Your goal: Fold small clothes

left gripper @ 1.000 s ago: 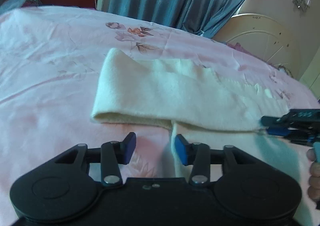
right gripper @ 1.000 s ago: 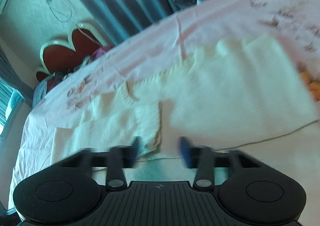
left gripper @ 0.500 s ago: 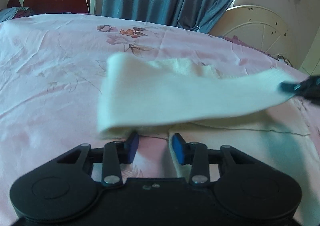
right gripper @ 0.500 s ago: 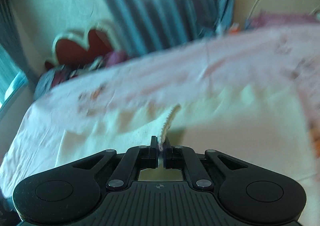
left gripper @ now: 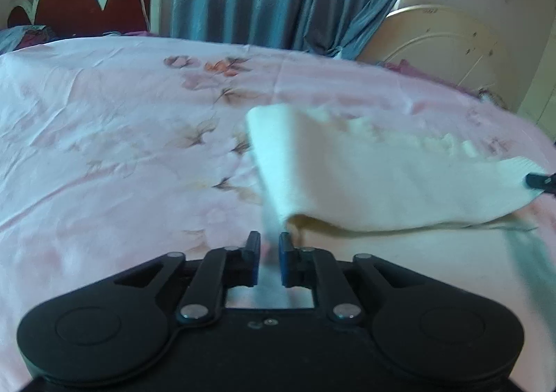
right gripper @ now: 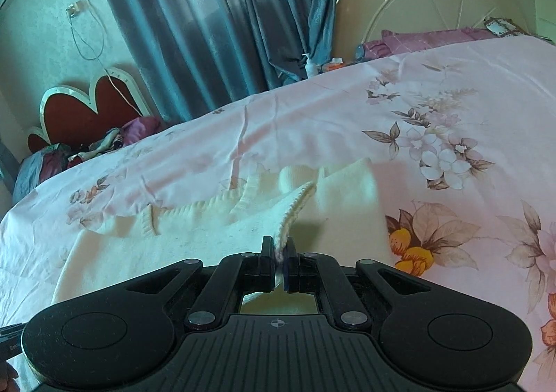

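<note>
Left gripper (left gripper: 269,254): matte black body, two round lobes with recessed discs, slotted link arms on silver pivot screws, blue pads on black fingers, two small silver dots at centre. Right gripper (right gripper: 278,265): same black build, ribbed centre panel with small crosshair mark, silver screws, blue pad visible.

Two wrist cameras are looking forward and downward along their own gripper fingers, close over a pink bedsheet (left gripper: 104,155), both facing blue curtains (right gripper: 208,16) and sharing a cream garment (left gripper: 382,180) and red headboard (right gripper: 104,103).
</note>
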`<state>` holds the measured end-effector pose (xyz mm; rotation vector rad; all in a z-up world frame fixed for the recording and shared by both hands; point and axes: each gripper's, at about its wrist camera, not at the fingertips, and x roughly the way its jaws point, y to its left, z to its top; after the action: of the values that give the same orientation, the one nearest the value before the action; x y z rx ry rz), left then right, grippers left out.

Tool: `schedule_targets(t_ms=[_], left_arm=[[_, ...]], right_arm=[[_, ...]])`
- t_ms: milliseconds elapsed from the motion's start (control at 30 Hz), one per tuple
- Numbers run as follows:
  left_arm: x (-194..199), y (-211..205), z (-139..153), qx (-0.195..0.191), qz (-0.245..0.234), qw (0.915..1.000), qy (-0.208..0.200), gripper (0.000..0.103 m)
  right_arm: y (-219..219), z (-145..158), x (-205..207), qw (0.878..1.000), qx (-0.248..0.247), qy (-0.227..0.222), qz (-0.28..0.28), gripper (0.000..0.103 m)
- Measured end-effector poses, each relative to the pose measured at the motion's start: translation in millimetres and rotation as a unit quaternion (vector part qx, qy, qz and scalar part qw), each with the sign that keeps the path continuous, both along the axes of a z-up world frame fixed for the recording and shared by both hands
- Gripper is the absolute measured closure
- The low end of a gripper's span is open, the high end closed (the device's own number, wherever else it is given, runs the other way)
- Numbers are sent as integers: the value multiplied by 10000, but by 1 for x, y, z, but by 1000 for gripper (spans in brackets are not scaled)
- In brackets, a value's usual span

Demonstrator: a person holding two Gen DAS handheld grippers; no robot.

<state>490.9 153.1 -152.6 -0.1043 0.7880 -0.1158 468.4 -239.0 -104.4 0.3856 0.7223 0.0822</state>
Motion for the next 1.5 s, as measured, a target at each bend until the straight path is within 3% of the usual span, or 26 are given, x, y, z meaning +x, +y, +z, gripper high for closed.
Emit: schedule_targets(t_ms=[33, 133, 200, 267, 333, 500, 633, 867, 1000, 1033, 1100, 1167, 1267, 1400, 1500], left_arm=[[-2, -3, 2, 26, -8, 10000, -51, 75], [-5, -7, 6, -9, -11, 9999, -128, 72], [-3, -8, 3, -109, -33, 9999, -77, 73], [3, -12, -5, 119, -44, 9999, 45, 80], [8, -8, -13, -10, -11, 9999, 127, 82], [10, -9, -14, -41, -124, 9998, 167, 90], [11, -10, -14, -41, -187, 9996, 205, 93], [12, -11, -13, 14, -233, 9995, 235, 93], [12, -14, -12, 119, -344, 9990, 268, 93], [11, -13, -9, 144, -379, 9987, 296, 89], [-2, -10, 6, 271, -307, 9991, 93, 77], [-15, -16, 23, 488, -455, 9974, -285, 76], [-12, -35, 28, 530, -780, 9946, -444, 76], [14, -46, -1, 122, -719, 9973, 89, 75], [17, -42, -5, 73, -617, 9978, 243, 79]], right_arm=[[0, 0, -1, 10000, 2, -11, 1, 100], [-2, 2, 2, 10000, 11, -14, -13, 100], [-2, 1, 2, 10000, 12, 14, 7, 100], [-2, 1, 2, 10000, -1, 17, 60, 100], [-2, 2, 1, 10000, -10, 17, 94, 100], [-16, 15, -14, 9990, -179, -373, -176, 100], [-29, -26, 3, 9987, -222, 405, -197, 100], [-28, -27, -8, 9990, -206, 309, -240, 100], [-26, -41, 0, 9974, -384, 603, -100, 100], [-27, -36, -2, 9973, -468, 541, -182, 100], [-28, -22, -10, 9953, -783, 387, -415, 99], [-30, -7, -20, 9962, -753, 85, -423, 99], [-19, -7, -15, 9969, -778, 81, -13, 100], [-8, -34, -2, 9917, -1040, 741, 119, 100], [-11, -29, -9, 9924, -1040, 644, 121, 100]])
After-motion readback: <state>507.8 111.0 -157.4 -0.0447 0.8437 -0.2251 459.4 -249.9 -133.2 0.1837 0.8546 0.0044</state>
